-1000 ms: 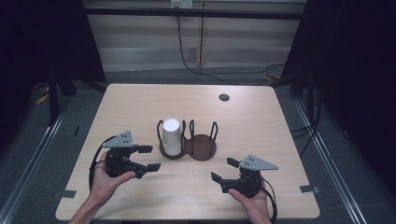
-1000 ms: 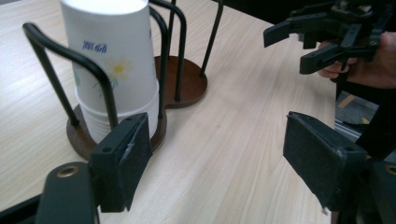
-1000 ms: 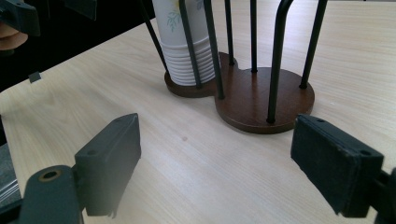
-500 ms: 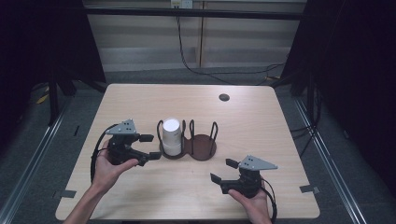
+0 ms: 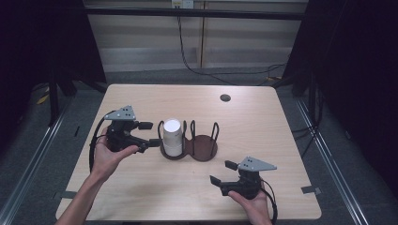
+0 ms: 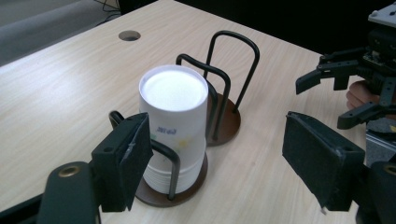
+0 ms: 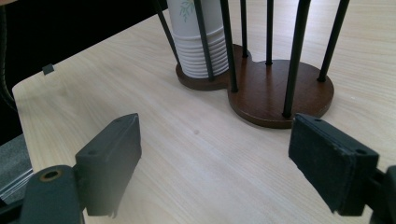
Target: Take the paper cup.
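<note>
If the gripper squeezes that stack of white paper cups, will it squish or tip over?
The stack of white paper cups probably feels light, being thin paper. A hard squeeze would likely dent the top cup. It shouldn't tip easily, since the black wire loops of the brown wooden cup holder stand around it.

Stack of white paper cups (image 7: 198, 44) cut off by the top edge in the right gripper view, rim and upper print out of frame. Black wire uprights of the cup holder (image 7: 280, 88) likewise cropped at the top there. Small blue print on the top cup (image 6: 166, 131) in the left gripper view too small to read. Lower left of the stack hidden behind the near jaw pad. Right gripper (image 6: 348, 91) cut by the right edge of that view, the hand behind it barely showing. Both forearms cropped by the bottom edge in the high view. Dark surroundings beyond the table (image 5: 263, 108) too dim to make out.
</note>
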A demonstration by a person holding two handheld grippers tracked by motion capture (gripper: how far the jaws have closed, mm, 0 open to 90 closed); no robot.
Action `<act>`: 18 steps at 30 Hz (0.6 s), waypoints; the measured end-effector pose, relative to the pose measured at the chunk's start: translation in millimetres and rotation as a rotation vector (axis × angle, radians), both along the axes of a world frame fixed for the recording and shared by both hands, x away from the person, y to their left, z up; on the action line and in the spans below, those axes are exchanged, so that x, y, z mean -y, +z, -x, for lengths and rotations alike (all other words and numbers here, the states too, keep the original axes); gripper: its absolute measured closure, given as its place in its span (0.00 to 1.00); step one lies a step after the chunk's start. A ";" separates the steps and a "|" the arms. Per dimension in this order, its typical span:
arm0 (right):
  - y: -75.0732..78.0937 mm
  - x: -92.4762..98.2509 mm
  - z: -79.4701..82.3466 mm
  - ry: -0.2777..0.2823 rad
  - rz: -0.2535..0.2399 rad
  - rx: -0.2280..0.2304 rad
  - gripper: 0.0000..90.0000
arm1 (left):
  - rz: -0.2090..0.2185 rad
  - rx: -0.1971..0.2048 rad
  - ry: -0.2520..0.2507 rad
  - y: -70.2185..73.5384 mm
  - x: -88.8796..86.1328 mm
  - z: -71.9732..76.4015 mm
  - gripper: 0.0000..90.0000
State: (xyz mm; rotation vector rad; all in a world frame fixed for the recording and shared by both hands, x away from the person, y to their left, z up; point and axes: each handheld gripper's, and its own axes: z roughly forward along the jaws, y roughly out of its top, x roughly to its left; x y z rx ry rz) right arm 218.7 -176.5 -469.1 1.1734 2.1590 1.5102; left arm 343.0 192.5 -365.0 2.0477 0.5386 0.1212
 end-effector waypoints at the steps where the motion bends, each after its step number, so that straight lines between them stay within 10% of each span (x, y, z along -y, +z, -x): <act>1: 0.0 0.0 0.0 0.000 0.000 0.000 0.19 | -0.004 0.002 -0.003 1.7 1.0 -1.2 0.27; 18: -1.2 -1.5 0.3 0.014 -0.013 -0.016 0.18 | -0.079 -0.021 0.002 13.7 14.2 -26.8 0.27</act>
